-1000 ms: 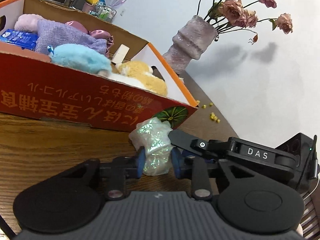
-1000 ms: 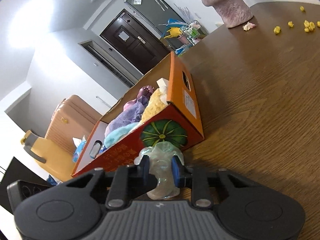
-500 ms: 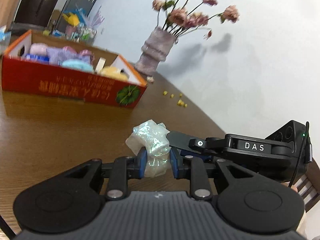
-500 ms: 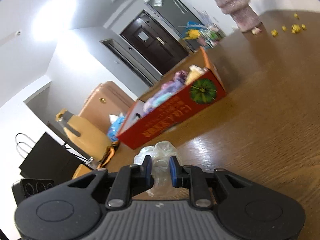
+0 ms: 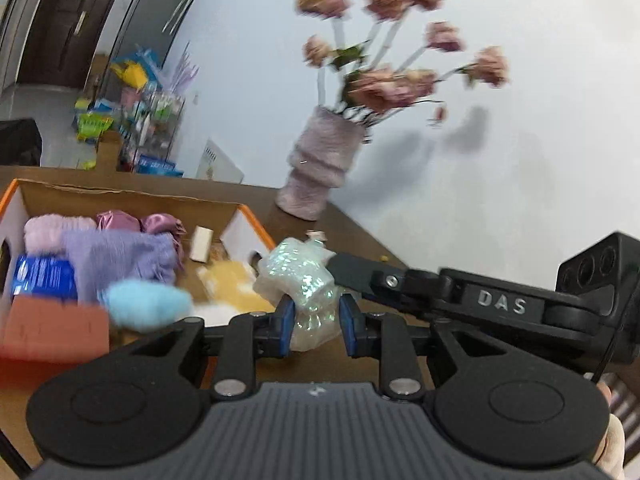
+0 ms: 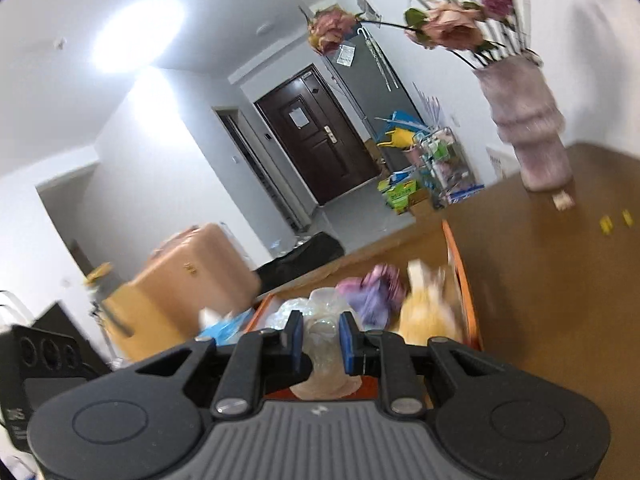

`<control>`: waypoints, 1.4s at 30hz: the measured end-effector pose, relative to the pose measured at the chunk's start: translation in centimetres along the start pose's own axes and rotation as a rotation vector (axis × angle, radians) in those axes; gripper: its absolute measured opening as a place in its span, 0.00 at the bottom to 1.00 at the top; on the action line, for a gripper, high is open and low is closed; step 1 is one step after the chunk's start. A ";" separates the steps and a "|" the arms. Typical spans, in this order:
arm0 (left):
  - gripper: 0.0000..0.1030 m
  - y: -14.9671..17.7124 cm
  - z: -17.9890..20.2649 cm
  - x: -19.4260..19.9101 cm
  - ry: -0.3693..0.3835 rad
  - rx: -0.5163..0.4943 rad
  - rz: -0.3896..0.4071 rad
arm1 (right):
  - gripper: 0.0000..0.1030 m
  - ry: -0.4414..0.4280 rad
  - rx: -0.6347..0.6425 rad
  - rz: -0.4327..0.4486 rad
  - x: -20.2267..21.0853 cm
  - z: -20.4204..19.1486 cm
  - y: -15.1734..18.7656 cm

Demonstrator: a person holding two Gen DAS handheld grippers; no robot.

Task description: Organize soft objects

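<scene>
Both tools grip the same iridescent soft bundle (image 5: pixel 302 280), which hangs in the air above the right end of the orange cardboard box (image 5: pixel 256 222). The left tool (image 5: pixel 316 322) has its blue pads pressed into the bundle's lower part, and the right tool (image 6: pixel 320 340) is clamped on it from the other side, its black body reaching in beside the left one. Inside the box lie a lilac knitted cloth (image 5: pixel 120 254), a light-blue fluffy toy (image 5: pixel 146 304), a pink plush piece (image 5: pixel 48 232), shiny purple satin pouches (image 5: pixel 138 220), a blue packet (image 5: pixel 42 276) and a yellow plush toy (image 5: pixel 232 288). Beyond the box's right end, a ridged mauve vase (image 5: pixel 322 164) of dried pink roses (image 5: pixel 394 80) stands on the wooden surface (image 6: pixel 560 300); both views are motion-blurred
</scene>
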State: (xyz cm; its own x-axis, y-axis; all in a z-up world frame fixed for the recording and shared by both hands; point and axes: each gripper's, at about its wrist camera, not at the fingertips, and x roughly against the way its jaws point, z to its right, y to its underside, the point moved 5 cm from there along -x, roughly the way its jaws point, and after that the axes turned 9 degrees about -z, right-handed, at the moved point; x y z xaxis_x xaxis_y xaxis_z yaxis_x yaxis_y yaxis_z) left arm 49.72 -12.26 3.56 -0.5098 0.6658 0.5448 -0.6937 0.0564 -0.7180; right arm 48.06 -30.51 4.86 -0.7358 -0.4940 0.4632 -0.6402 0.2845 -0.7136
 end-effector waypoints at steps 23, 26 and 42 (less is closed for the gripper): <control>0.58 -3.5 -10.8 -8.8 -0.164 0.167 -0.219 | 0.32 0.289 0.115 -0.389 -19.6 4.3 -4.1; 0.66 -4.4 -9.8 -4.3 -0.225 0.106 -0.146 | 0.31 0.285 0.102 -0.356 -16.8 3.4 -4.9; 1.00 -1.4 -4.1 14.8 -0.781 -0.103 0.395 | 0.98 0.336 0.442 0.290 4.7 -5.6 -4.0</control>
State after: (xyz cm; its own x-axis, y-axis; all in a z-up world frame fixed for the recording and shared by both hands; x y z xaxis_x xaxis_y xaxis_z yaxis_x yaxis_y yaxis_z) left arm 45.20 0.60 10.84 -0.9311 -0.0458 0.3620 -0.3632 0.0218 -0.9315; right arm 45.98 -29.37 12.84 -0.9411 -0.1419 0.3069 -0.3052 -0.0344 -0.9517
